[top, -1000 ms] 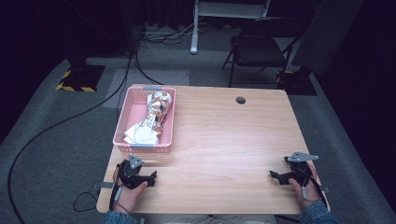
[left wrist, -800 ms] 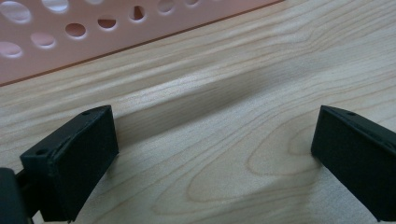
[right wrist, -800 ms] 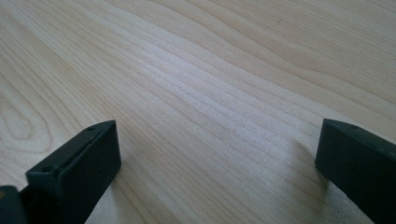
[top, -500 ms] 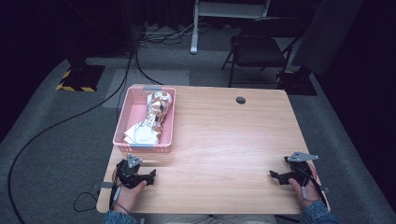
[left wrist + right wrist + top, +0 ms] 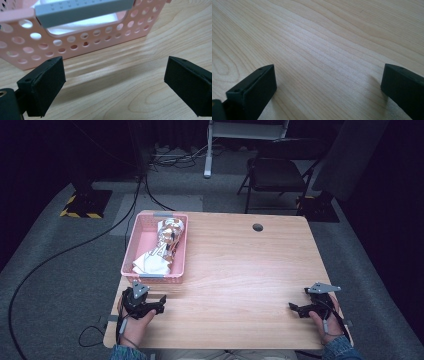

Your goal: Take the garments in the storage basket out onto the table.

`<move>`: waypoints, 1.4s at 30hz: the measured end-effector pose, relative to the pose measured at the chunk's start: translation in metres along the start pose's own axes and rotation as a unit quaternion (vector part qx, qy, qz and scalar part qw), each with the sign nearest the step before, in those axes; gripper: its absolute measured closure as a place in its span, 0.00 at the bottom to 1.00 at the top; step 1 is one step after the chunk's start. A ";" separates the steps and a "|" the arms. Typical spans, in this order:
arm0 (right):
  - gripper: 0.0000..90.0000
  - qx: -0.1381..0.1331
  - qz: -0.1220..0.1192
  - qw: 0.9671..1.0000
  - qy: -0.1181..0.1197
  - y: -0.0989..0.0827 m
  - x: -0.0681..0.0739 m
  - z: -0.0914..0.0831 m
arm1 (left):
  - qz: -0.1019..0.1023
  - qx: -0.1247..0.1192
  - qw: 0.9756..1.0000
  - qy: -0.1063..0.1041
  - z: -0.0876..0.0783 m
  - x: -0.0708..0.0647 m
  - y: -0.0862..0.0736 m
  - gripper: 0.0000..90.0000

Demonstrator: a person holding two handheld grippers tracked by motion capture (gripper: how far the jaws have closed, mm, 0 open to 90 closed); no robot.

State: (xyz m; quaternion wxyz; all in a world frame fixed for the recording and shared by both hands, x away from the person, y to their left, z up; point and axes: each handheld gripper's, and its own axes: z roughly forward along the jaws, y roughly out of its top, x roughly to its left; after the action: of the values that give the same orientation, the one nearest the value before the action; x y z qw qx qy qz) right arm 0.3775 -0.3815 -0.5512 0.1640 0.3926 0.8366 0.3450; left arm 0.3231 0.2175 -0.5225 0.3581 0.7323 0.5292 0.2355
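While both rest on the table [image 5: 240,285], left tongs [image 5: 112,82] gape near pink basket [image 5: 82,42], right tongs [image 5: 327,85] gape empty

My right claw [image 5: 328,90] has its two black jaws wide apart, and between them I see the light wooden bench [image 5: 324,45].

One wooden table [image 5: 240,270], one pink basket [image 5: 131,250] on it. Two handheld grippers: left gripper [image 5: 157,302] and right gripper [image 5: 295,309]. One folding chair [image 5: 272,170] behind, one white paper [image 5: 150,264] in the basket.
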 end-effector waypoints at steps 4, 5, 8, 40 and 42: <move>0.00 0.000 0.000 1.000 0.000 0.000 0.000 0.000 | 0.001 -0.003 1.000 0.003 -0.004 0.001 0.005 0.04; 0.00 0.000 0.000 1.000 0.000 0.000 0.000 0.000 | 0.001 -0.004 1.000 0.003 -0.005 0.001 0.006 0.04; 0.00 0.000 0.000 1.000 0.000 0.000 0.000 0.000 | 0.003 -0.008 1.000 0.007 -0.009 0.003 0.010 0.04; 0.00 0.000 0.000 1.000 0.000 0.000 0.000 0.000 | -0.008 -0.042 0.999 0.005 -0.020 0.009 0.056 0.04; 0.00 0.000 0.000 1.000 0.000 0.000 0.000 0.000 | -0.008 -0.042 0.999 0.005 -0.020 0.009 0.060 0.04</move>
State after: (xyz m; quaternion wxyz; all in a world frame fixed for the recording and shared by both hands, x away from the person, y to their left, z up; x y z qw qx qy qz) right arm 0.3775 -0.3815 -0.5512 0.1642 0.3926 0.8365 0.3451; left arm 0.3481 0.2207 -0.4634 0.3880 0.7113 0.5259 0.2585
